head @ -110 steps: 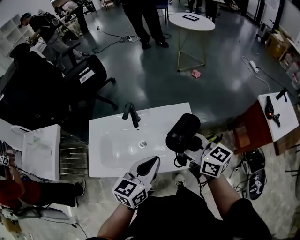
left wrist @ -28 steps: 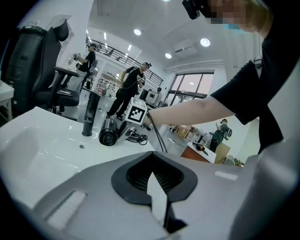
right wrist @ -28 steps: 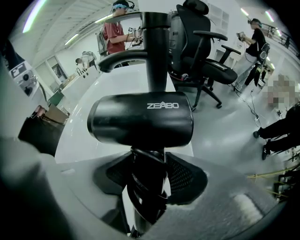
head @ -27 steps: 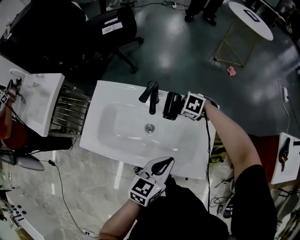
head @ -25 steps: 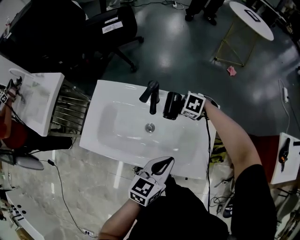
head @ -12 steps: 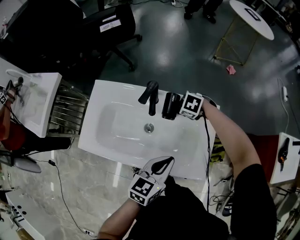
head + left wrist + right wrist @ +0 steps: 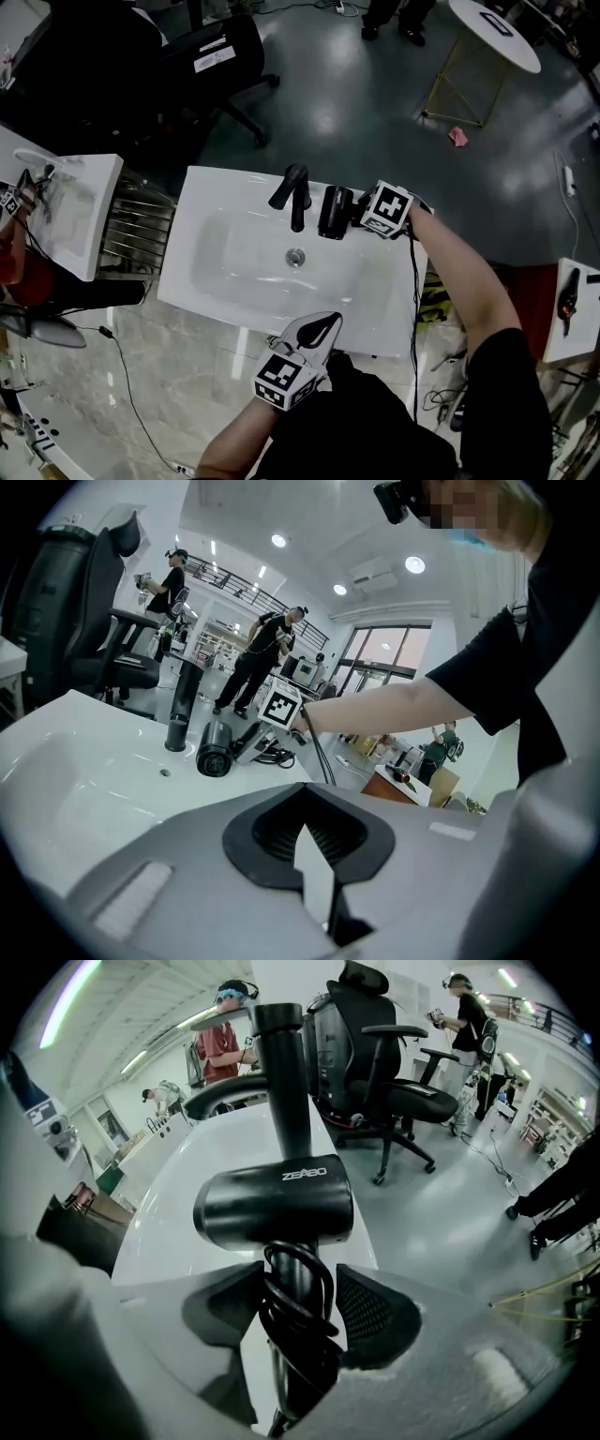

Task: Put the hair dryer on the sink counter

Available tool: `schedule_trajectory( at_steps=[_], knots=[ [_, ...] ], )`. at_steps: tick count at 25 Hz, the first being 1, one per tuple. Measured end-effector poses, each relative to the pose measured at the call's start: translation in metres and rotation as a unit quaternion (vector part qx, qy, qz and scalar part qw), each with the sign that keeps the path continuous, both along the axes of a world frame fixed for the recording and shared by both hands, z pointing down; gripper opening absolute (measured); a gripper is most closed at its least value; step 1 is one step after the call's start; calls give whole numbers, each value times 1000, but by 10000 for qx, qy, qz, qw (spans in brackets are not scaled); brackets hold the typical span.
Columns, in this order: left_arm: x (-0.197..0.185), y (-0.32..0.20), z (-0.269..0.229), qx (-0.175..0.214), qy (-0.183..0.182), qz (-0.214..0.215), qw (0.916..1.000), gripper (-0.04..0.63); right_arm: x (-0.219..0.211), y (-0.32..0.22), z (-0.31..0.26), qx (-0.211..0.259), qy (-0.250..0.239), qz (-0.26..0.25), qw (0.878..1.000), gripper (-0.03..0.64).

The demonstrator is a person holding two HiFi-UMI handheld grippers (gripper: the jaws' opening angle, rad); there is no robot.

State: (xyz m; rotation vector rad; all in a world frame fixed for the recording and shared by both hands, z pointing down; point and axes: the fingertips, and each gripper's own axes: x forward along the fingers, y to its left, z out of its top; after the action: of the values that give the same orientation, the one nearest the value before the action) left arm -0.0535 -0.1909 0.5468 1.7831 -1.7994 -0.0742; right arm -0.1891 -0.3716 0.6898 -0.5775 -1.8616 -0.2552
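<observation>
1. Change: the hair dryer (image 7: 335, 212), a few seconds ago held in the air over the near right corner, now lies on the sink counter (image 7: 375, 291). It rests on the far rim at 3 o'clock of the faucet (image 7: 292, 192) and 1 o'clock of the drain (image 7: 295, 255). It has kept this spot over the last second.
2. Right gripper (image 7: 361, 217): the jaws are opening and stand wide. The handle and its coiled cord (image 7: 298, 1312) lie between them, with a gap at one pad. Judged: the placing is done and only withdrawal remains.
3. Left gripper (image 7: 319, 328): at 6 o'clock off the counter's near edge, jaws together, holding nothing.
4. Hard to tell: whether the other pad still brushes the cord. In the head view the handle is covered by the right gripper, and no view shows the plug.
</observation>
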Motion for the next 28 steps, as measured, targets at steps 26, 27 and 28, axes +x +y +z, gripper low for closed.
schedule_trajectory(
  at_steps=[26,27,28],
  knots=[
    [15,4,-66,326,-456,-572,9968,3,132,68,-209,-2118,-3587,2609,8709,2],
    [16,4,-67,334,-450,-604,9966,3,138,70,-209,-2205,-3602,2687,8657,2],
    [18,5,-68,338,-430,-623,9966,3,143,73,-209,-2345,-3604,2791,8586,2]
  ],
)
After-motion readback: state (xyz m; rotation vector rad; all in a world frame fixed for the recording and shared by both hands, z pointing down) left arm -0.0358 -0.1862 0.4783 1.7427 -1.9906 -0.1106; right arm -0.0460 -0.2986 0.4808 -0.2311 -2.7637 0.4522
